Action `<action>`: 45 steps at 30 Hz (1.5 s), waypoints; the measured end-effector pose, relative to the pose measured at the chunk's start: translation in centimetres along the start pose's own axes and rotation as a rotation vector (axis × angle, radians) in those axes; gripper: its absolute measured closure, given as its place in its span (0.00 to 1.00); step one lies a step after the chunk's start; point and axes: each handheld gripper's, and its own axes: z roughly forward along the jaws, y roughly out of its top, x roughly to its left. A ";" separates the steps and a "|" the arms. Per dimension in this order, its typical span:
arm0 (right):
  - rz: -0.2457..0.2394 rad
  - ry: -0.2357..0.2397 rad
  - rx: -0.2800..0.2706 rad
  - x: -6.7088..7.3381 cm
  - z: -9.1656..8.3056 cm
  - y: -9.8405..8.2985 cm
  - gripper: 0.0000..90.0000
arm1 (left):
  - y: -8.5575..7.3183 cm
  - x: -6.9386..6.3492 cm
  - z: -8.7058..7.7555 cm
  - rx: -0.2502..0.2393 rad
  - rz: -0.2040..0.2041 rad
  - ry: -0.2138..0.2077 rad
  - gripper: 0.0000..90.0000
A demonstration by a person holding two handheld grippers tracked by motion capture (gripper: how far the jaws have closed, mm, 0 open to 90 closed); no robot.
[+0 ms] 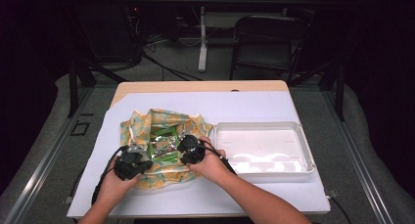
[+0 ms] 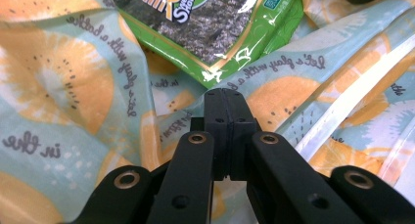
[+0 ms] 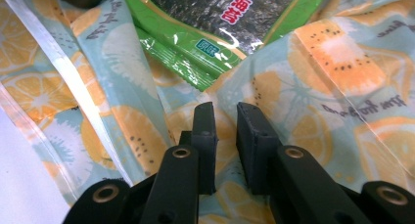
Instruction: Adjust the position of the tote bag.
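A crumpled plastic bag (image 1: 142,123) printed with orange and kiwi slices lies on the white table cover. Green seaweed snack packs (image 1: 164,143) rest in its middle. My left gripper (image 1: 142,158) sits low at the bag's near left side; in the left gripper view its jaws (image 2: 223,94) are pressed together just above the bag (image 2: 63,87), short of the pack (image 2: 210,23). My right gripper (image 1: 183,145) is at the packs' right side; its jaws (image 3: 226,109) stand a little apart over the bag (image 3: 333,67), nothing between them, with the pack (image 3: 220,18) just ahead.
An empty white tray (image 1: 264,127) lies right of the bag. The white cover (image 1: 244,106) spreads over the wooden table. A dark chair (image 1: 266,43) and a table leg stand beyond the far edge.
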 end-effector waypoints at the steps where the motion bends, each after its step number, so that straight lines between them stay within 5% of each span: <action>1: 0.002 0.004 -0.001 0.0 -0.1 0.0 0.87 | -0.1 0.0 0.0 -0.003 -0.005 0.000 1.00; 4: 0.013 -0.004 -0.026 -0.1 -0.1 0.0 0.86 | -0.2 0.0 0.2 0.000 -0.006 0.001 1.00; 11: 0.028 -0.050 0.012 -0.6 0.6 -0.5 0.87 | -0.6 0.2 0.5 0.007 -0.018 -0.004 1.00; 23: 0.035 -0.061 0.051 -0.8 0.7 -0.9 0.90 | -0.9 0.5 0.7 0.002 -0.040 -0.003 0.99; 33: 0.108 -0.034 -0.155 -0.8 -1.1 -0.2 0.86 | -0.8 0.4 0.8 -0.007 -0.052 0.000 0.97; 38: 0.146 -0.034 -0.185 -1.1 -1.0 0.7 0.84 | -0.8 0.4 0.8 -0.010 -0.054 0.003 0.97; 45: 0.132 -0.067 -0.208 -0.9 -0.3 2.5 0.82 | -0.9 0.4 0.8 -0.015 -0.056 0.001 0.96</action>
